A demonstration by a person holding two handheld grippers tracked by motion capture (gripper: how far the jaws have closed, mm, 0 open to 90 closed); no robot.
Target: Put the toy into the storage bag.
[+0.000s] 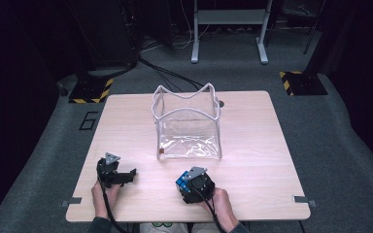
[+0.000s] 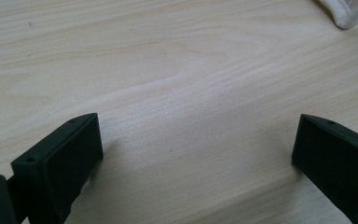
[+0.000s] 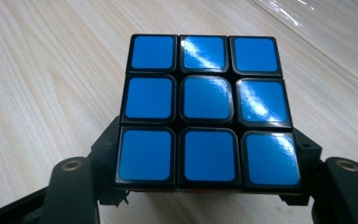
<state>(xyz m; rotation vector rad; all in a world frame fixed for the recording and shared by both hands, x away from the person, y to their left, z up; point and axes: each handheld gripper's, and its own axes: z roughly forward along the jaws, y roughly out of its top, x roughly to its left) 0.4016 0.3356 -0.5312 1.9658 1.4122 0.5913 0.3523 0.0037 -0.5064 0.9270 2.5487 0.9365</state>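
high view: clear bag (image 1: pixel 188 121) stands open on table (image 1: pixel 252 145).

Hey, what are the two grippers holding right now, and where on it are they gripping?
The right gripper clamps a puzzle cube by its two opposite side faces, blue face up. The left gripper holds nothing, jaws open over the table.
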